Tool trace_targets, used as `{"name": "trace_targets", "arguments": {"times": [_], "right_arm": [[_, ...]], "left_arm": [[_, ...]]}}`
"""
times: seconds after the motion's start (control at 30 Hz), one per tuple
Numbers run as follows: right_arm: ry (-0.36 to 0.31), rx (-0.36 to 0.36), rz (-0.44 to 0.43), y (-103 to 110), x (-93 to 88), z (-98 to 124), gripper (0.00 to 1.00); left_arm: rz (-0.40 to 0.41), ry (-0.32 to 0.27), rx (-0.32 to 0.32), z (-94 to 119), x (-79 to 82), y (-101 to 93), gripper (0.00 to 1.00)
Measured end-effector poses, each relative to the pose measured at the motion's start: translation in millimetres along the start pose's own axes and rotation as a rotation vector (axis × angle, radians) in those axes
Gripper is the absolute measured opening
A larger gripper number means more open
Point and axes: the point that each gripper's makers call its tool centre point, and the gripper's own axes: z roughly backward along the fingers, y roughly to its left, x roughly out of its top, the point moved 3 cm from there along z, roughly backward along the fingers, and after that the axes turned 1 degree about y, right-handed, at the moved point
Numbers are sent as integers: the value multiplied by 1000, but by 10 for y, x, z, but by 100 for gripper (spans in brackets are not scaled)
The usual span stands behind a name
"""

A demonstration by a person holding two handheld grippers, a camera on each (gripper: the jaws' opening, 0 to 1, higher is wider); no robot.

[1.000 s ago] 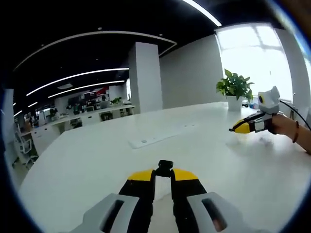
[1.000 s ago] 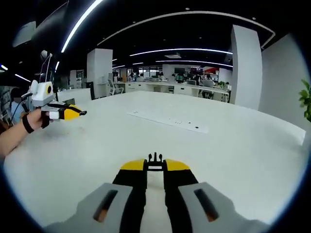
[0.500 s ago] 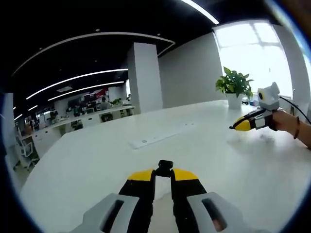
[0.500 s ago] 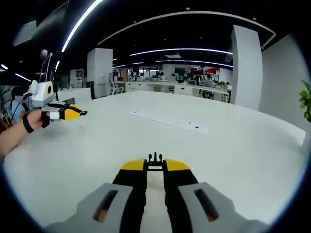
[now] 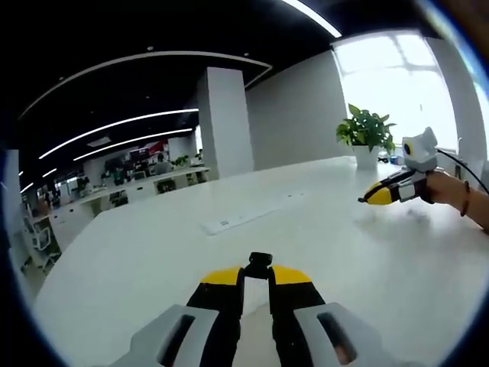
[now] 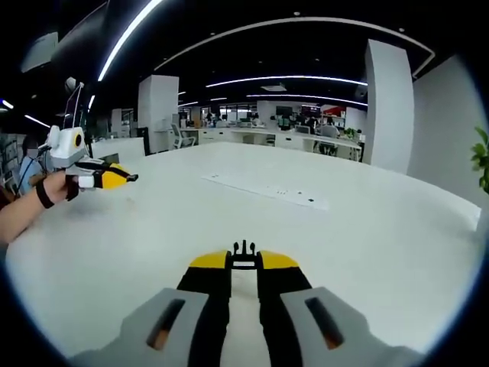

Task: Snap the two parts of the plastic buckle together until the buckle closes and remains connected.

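Observation:
In the left gripper view my left gripper (image 5: 257,273) is shut on a black buckle part (image 5: 260,262) whose rounded end sticks out past the yellow tips. In the right gripper view my right gripper (image 6: 244,261) is shut on the other black buckle part (image 6: 244,250), its small prongs pointing forward. Both are held above the white table (image 5: 153,252). The right gripper (image 5: 380,196) comes into the left gripper view at the far right, held by a hand. The left gripper (image 6: 114,178) comes into the right gripper view at the far left, well apart.
A white flush panel (image 6: 263,189) with small holes lies in the table's middle; the same panel (image 5: 244,216) is seen from the other side. A potted plant (image 5: 367,138) stands at the table's far edge by a bright window. A white pillar (image 5: 225,122) and office desks stand behind.
The left gripper view has shifted very slightly; the right gripper's image in it sits a touch more left. Both grippers keep their hold and their distance.

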Motion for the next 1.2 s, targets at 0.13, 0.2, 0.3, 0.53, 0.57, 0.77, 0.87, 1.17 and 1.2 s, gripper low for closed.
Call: {"name": "trace_targets", "arguments": {"times": [0.13,0.2,0.3,0.53,0.57,0.77,0.87,1.17,1.2], "right_arm": [[0,-1,0,-1,-4,-2,12],[-1,-2,-1,1,-4,0,12],[-8,1,-1,3,15,3,12],[-8,3,-4,19,9,4,12],[-8,4,-6,21,8,5,12],[-11,21,-3,46,9,31,12],[-14,18,0,47,21,48,12],[-8,27,-3,66,16,54,12],[-7,28,-3,69,14,55,12]], "left_arm": [[13,-3,-7,15,9,-42,11],[7,0,-6,17,2,-68,11],[4,-1,-12,19,9,-90,11],[11,-2,-27,58,25,-159,11],[4,2,-25,62,18,-169,11],[20,6,-42,83,8,-202,11],[10,11,-45,83,-2,-227,11],[23,9,-49,124,13,-238,11],[20,12,-46,125,6,-233,11]]}}
